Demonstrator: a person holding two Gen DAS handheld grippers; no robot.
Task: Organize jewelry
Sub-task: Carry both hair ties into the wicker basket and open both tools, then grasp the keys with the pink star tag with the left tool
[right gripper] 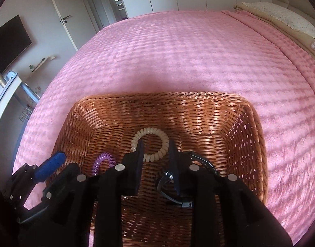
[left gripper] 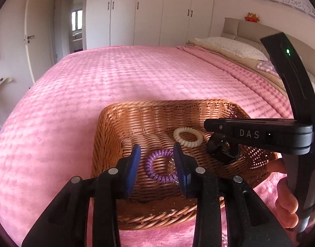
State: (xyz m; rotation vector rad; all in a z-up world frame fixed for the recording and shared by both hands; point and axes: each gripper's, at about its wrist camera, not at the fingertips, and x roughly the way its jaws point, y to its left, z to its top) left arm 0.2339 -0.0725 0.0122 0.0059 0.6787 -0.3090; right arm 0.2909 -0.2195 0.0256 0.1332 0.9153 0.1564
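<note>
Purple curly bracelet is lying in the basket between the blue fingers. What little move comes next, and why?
Probably lift the left gripper straight up out of the wicker basket. Its jaws stand apart, and the purple coil bracelet lies loose on the basket floor between them, near the cream coil bracelet, so that piece looks delivered.

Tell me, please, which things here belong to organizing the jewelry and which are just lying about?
Job: wicker basket, cream coil band, purple coil band, black bracelet.
Lying about: pink bedspread, pillow, stuffed toy.
</note>
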